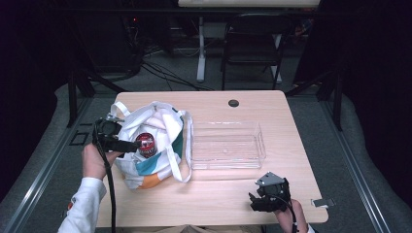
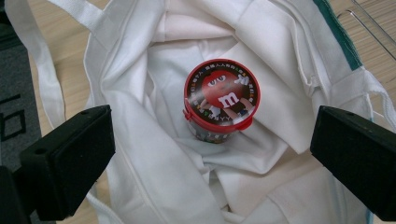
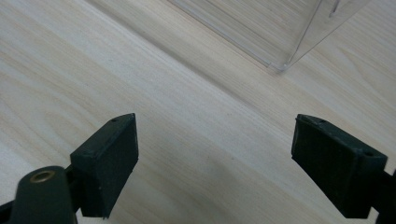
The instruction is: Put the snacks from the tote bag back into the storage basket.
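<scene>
1. The left gripper [image 1: 127, 144] hangs over the mouth of the white tote bag [image 1: 163, 127] at the left of the table [image 1: 214, 201], its jaws spread wide and holding nothing.

2. Down in the bag sits the candy tub [image 2: 220, 99] — a small round container with a red printed lid, standing roughly upright in a nest of cloth folds. In the left gripper view it lies between the two open jaws but farther in, apart from both.

3. The right gripper [image 1: 265, 199] rests low over bare wood near the front right of the table, jaws likewise spread and empty. Just beyond it stands the clear plastic bin [image 1: 260, 127], empty, right beside the bag.

4. Handling, as I'd judge it: the tub looks stiff and light, a hard plastic wall that won't crush under a firm pinch. The lid is glossy and its rim flares out past the body, so gripping the lid alone risks a slip or popping it off.

5. The better hold is across the body just beneath the red rim, one jaw on each side — the flare then acts as a stop against sliding.

6. The trouble is the bag: soft, floppy cloth crowds the tub's sides and could get caught between a pad and the wall, dragging the tote up with it.
</scene>
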Demonstrator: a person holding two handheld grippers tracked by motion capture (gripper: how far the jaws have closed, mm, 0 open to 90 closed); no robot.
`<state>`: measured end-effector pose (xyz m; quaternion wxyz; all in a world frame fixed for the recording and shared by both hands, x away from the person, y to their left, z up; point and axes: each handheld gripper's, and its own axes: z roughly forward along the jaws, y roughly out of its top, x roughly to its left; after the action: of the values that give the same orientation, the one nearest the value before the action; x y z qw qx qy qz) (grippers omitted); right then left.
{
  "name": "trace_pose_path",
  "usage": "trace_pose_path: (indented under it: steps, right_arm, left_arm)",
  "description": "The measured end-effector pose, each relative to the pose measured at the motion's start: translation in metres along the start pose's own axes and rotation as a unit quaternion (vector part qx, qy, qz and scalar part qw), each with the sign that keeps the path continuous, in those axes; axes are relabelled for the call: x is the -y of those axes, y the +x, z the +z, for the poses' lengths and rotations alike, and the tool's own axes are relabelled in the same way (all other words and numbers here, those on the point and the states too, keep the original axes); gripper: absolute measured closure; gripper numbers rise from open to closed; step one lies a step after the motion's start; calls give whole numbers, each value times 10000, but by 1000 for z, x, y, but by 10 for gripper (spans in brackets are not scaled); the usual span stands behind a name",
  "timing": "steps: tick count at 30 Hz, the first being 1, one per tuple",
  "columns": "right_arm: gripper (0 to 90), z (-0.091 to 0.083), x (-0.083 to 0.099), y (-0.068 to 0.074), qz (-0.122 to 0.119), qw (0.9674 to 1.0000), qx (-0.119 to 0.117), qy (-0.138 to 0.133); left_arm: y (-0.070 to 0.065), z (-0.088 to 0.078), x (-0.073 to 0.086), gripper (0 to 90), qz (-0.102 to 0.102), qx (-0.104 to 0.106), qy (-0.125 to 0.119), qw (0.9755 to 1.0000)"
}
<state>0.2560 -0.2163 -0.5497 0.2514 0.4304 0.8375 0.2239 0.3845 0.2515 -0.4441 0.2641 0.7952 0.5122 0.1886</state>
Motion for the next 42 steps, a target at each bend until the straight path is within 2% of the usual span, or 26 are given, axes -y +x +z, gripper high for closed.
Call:
trace_pose_path:
  steps: [8,20,30,37,42]
  right_arm:
    - [142,0,0,0,1,10000,18,11]
    - [143,0,0,0,5,10000,20,25]
    - [143,-1,2,0,47,10000,15,16]
    - [143,-1,2,0,49,10000,8,-6]
    - [143,-1,1,0,37,10000,-2,-5]
  left_arm:
    - [-3,16,-11,2,180,42,219,9996]
    - [-2,41,-22,0,208,89,496,9985]
    - [-6,62,-28,0,369,127,812,9959]
    - [-7,73,-29,1,362,126,1017,9941]
    - [-8,79,-30,5,394,140,1215,9917]
